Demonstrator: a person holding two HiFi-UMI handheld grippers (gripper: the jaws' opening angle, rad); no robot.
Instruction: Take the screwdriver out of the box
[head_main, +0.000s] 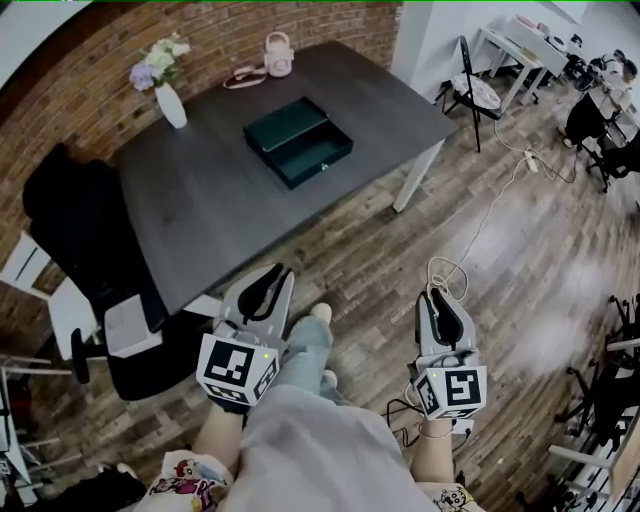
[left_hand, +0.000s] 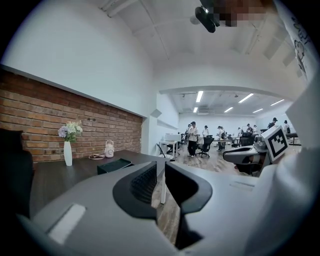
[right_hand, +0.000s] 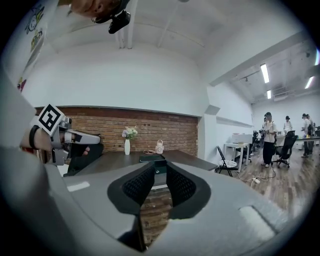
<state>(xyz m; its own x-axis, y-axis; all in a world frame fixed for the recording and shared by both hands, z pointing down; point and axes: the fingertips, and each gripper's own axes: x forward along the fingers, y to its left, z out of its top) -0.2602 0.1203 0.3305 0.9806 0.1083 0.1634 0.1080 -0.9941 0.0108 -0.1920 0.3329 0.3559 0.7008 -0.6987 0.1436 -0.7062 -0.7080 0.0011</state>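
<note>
Slightly spread and empty, left claw (head_main: 272, 285) and right claw (head_main: 442, 305) hovered at bottom, seemingly ready for the open box (head_main: 318, 166) upper centre.

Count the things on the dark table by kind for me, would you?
open dark green box: 1
white vase of flowers: 1
small pink object with a handle: 1
pinkish looped strap lying beside it: 1
Total: 4
</note>
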